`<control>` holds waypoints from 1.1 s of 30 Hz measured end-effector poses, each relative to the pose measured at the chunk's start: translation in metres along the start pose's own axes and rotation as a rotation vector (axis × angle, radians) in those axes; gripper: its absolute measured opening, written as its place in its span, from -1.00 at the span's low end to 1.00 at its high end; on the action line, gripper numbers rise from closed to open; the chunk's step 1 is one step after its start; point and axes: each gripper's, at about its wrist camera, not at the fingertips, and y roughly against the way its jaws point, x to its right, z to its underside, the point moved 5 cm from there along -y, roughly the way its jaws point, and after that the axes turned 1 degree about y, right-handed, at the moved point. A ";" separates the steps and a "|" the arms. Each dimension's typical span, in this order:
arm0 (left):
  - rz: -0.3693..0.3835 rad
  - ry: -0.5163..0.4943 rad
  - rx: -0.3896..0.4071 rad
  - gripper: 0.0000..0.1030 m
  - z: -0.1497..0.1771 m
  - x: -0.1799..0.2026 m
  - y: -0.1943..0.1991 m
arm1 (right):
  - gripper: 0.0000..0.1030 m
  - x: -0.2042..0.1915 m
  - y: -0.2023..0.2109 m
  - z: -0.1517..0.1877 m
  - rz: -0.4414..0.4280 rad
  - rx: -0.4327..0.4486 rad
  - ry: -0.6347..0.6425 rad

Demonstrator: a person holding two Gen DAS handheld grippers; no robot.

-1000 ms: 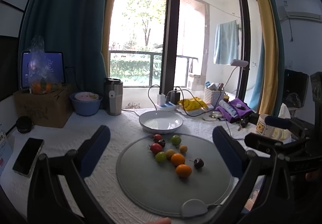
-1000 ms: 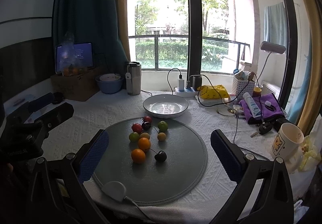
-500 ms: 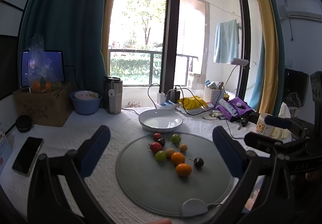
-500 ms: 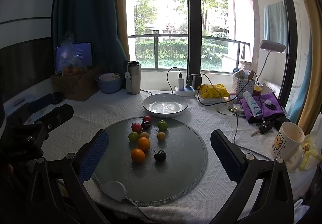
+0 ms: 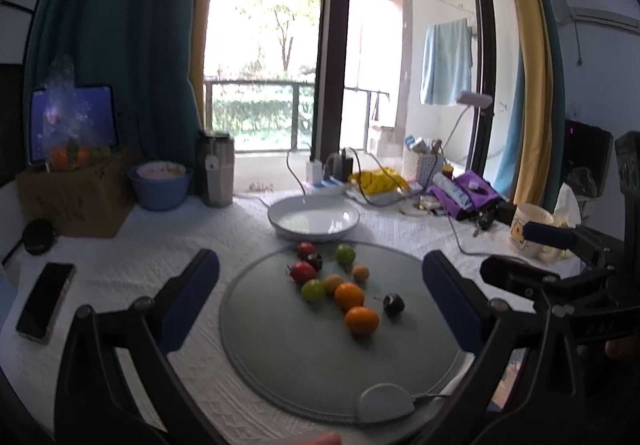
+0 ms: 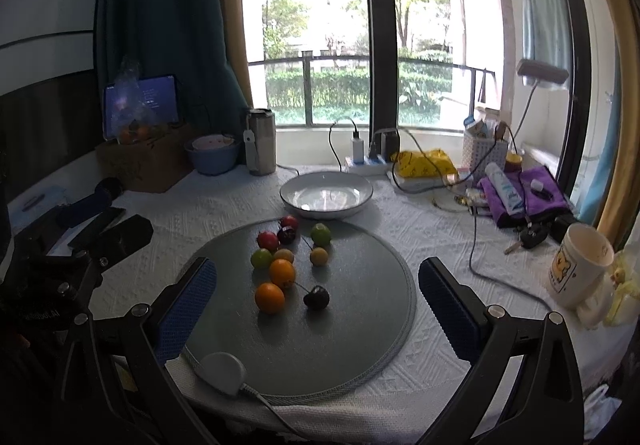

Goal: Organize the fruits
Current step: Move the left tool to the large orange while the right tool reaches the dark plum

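Note:
Several small fruits lie clustered on a round grey mat [image 5: 304,365] [image 6: 360,325]: two oranges [image 5: 361,320] [image 6: 270,297], dark cherries [image 5: 393,303] [image 6: 316,297], red tomatoes [image 5: 303,271] [image 6: 267,240], green fruits [image 5: 345,253] [image 6: 321,233] and small yellow ones [image 5: 360,272] [image 6: 319,256]. An empty white bowl [image 5: 313,220] [image 6: 326,195] stands just behind the mat. My left gripper [image 5: 320,297] is open and empty above the mat's near side. My right gripper [image 6: 318,305] is open and empty, also held back from the fruits.
A phone [image 5: 45,301] lies at the left. A blue bowl [image 5: 160,185], a steel tumbler [image 5: 217,169] and a cardboard box [image 5: 72,197] stand at the back left. A mug [image 6: 580,265], cables [image 6: 476,245], keys and purple cloth [image 6: 528,197] crowd the right. A white puck [image 6: 220,367] sits on the mat's near edge.
Both views have shifted slightly closer to and lower over the mat. The fruits and the bowl have not moved. Both grippers stay open.

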 end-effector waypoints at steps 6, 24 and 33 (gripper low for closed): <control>0.025 -0.010 -0.107 0.99 0.020 0.010 -0.028 | 1.00 0.009 -0.020 0.014 -0.008 -0.054 -0.028; 0.053 -0.020 -0.395 0.97 0.064 0.030 -0.111 | 0.85 0.060 -0.076 0.047 -0.006 -0.208 -0.109; 0.049 -0.021 -0.504 0.63 0.079 0.031 -0.142 | 0.74 0.062 -0.099 0.053 -0.060 -0.261 -0.111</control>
